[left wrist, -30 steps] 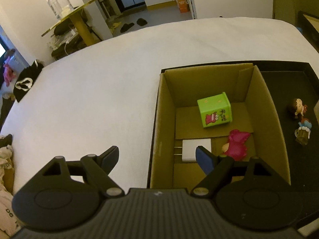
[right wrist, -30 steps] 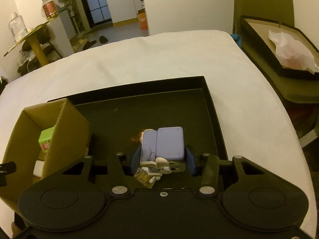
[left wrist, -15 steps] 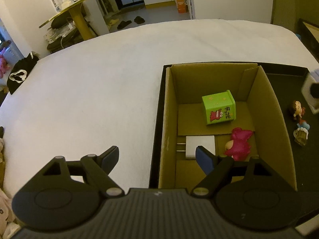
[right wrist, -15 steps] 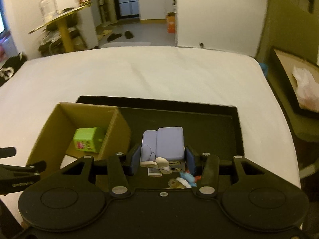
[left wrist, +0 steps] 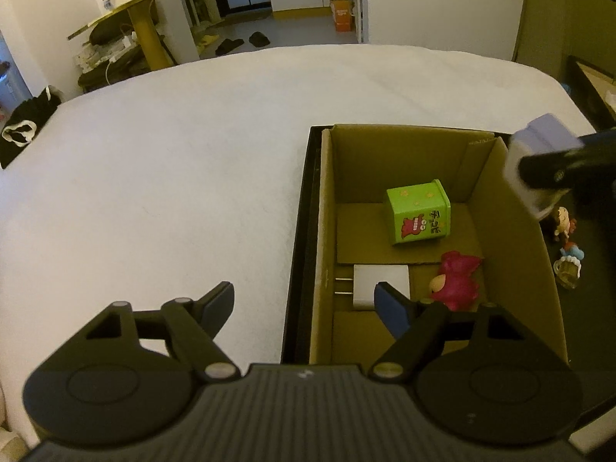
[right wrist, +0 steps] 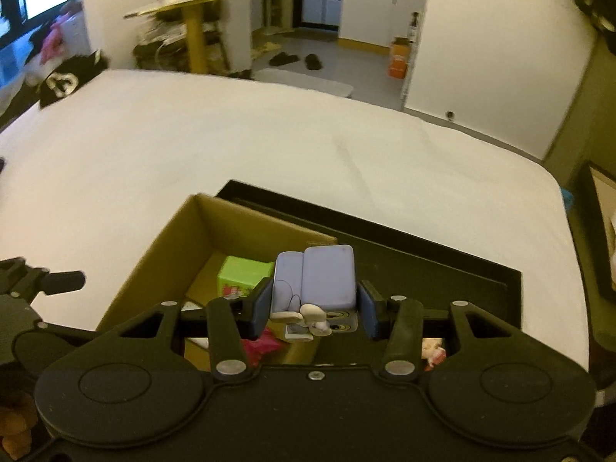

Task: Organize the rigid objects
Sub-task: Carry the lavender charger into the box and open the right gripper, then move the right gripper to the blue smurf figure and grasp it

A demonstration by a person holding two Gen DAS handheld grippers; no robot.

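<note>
Two grippers over a box on a white bed

Most of both views is a white bed (left wrist: 161, 177), and on it lies a flat black tray (right wrist: 454, 265). A brown cardboard box (left wrist: 512, 238) stands in the left part of that tray, open at the top.

Inside the box, a green carton (left wrist: 417, 217) with a red cartoon print lies on the floor toward the far wall. Nearer the camera lie a pink plush toy (left wrist: 458, 281) and, left of it, a white plug adapter (left wrist: 379, 283) with its prongs pointing at the box's left wall.

Outside the box, on the tray's dark floor to the right, stand two small figurines (left wrist: 566, 242), one behind the other.

The left gripper (left wrist: 304, 304) hangs over the box's near left corner with its fingers spread wide; they are drawing in a little, with nothing between them. One finger sits over the bed, the other over the box.

The right gripper (right wrist: 313, 308) pinches a pale purple toy (right wrist: 315, 283) between its blue pads. From the left wrist view, that toy (left wrist: 535, 154) is held in the air above the box's right wall, clear of the tray.
</note>
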